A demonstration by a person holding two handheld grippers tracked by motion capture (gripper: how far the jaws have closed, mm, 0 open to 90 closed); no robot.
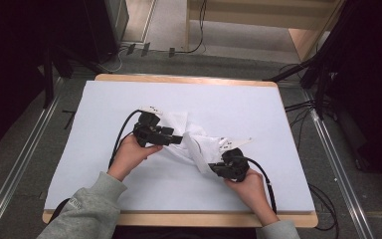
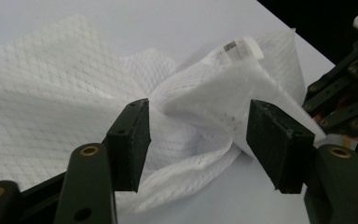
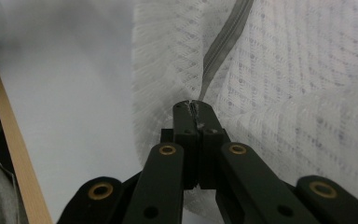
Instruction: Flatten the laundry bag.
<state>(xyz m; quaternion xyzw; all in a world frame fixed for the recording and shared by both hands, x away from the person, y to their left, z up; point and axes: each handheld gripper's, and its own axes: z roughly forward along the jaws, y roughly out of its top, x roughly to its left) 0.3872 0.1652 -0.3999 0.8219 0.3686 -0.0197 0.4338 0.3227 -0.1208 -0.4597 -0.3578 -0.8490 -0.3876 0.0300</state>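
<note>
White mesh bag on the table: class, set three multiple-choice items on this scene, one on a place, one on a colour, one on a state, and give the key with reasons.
1. Where does the mesh bag lie?
A. on the floor
B. on the white sheet covering the table, between the two claws
C. hanging off the table's far edge

2. What colour is the zip strip running through the bag?
A. red
B. grey
C. black

3. How does the right claw stand?
A. wide open above the bag
B. open on bare table
C. shut on the bag at the zip strip

Key:
1 B, the high view shows the bag mid-sheet with a claw at each side.
2 B, the right gripper view shows a grey band in white mesh.
3 C, its jaws meet with the fabric pinched at their tips, while the left claw stands open.
</note>
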